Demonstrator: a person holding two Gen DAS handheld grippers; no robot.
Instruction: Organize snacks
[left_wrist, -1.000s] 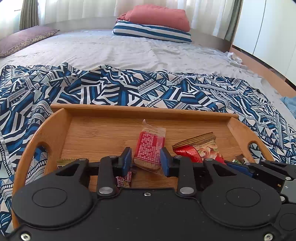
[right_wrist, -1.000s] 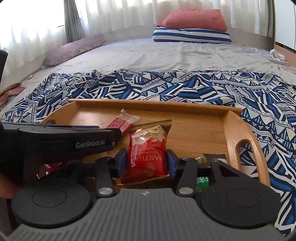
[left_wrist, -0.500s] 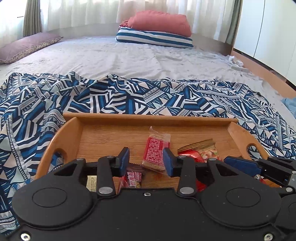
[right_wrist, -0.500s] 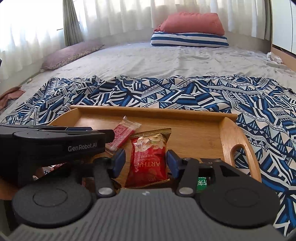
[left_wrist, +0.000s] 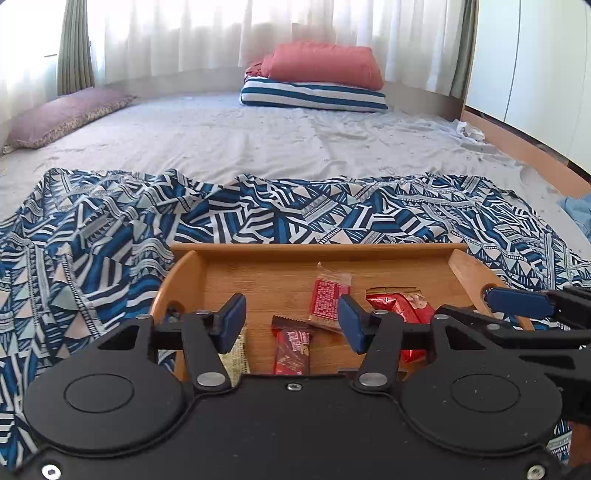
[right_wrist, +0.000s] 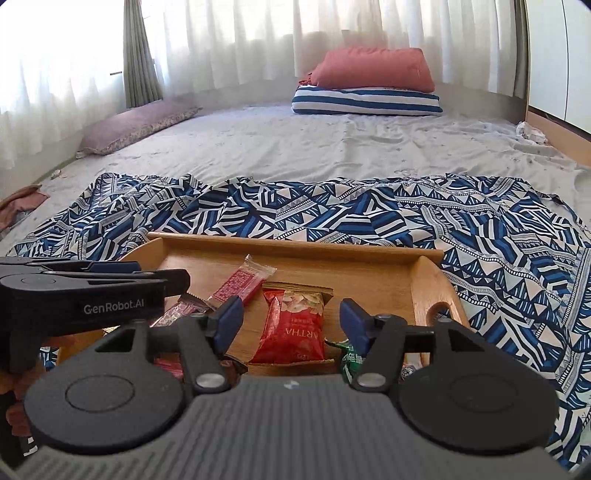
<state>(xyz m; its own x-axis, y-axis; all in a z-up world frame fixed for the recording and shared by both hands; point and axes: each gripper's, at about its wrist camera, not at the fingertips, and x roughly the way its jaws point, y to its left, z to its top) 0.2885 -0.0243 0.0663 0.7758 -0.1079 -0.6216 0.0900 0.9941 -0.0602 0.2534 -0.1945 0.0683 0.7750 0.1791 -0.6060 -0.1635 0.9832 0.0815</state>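
I'm hovering w/ left gripper (left_wrist: 291, 323) & right gripper (right_wrist: 291, 320) both just opening, holding nothing, over the wooden tray (right_wrist: 295, 248) on the bed, where snacks incl. red chip bag (right_wrist: 295, 325) & cracker pack (left_wrist: 327, 304) are lying loose, so sorting prob. half done.

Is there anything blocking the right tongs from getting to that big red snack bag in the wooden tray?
Nothing visible does. The right tongs hang open, their jaws having just been opening, and the red snack bag lies flat in the wooden tray straight ahead. The left tongs sit off to one side.
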